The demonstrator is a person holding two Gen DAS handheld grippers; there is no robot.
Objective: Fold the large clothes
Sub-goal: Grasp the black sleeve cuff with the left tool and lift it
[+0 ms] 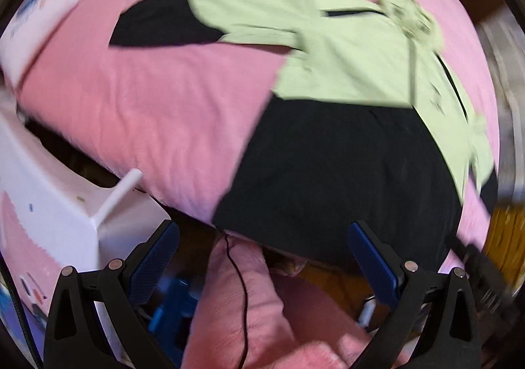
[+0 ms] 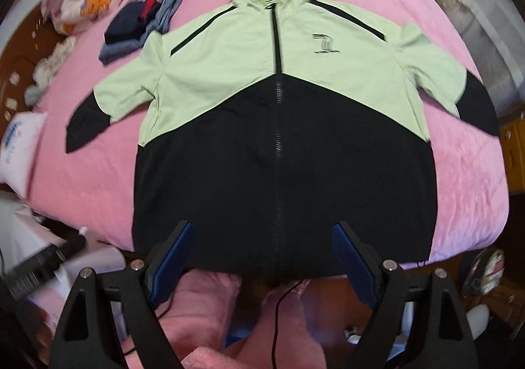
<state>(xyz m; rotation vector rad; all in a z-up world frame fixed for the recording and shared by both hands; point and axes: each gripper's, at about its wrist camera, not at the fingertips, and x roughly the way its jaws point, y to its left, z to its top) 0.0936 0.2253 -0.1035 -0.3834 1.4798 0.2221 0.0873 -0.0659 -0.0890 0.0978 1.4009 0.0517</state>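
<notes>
jacket (image 2: 282,126) lies flat on bed (image 2: 98,178); both grippers (image 1: 264,257) (image 2: 262,254) gape empty; pinch hem corners squarely.

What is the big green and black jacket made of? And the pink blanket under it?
The jacket looks like thin, smooth woven synthetic, maybe nylon: matte, flat, few creases. The pink blanket looks like soft plush fleece: fuzzy, with a faint sheen. The blur leaves both uncertain.
</notes>
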